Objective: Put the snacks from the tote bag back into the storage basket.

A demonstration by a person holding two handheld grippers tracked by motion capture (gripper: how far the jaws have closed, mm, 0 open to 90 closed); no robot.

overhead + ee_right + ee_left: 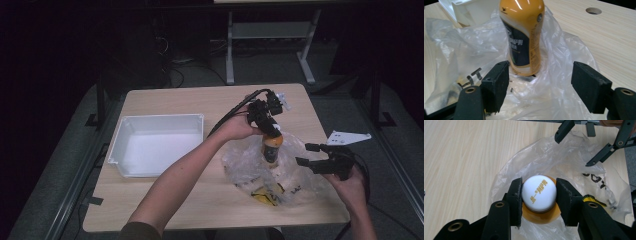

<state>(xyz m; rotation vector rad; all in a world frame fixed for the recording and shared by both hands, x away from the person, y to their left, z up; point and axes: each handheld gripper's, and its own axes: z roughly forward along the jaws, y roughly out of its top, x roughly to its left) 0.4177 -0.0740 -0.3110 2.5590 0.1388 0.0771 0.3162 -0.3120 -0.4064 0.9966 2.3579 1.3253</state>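
The bottle (539, 193) has gold characters on its white cap, pinched from above by the left gripper (538, 195). At its 4 o'clock the right gripper (540, 82) hovers level, spread over the plastic bag (554, 100).

The pale wood-grain desk (165, 200) looks matt. The thin clear plastic bag (559, 82) is crinkled and shiny, the orange plastic bottle (524, 37) glossy, its white cap (539, 192) smooth. The white plastic tray (155, 145) looks smooth.

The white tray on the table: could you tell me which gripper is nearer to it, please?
Left. The left gripper, shut on the orange bottle's white cap, sits just right of the white tray. The right gripper hovers open farther right, past the plastic bag.
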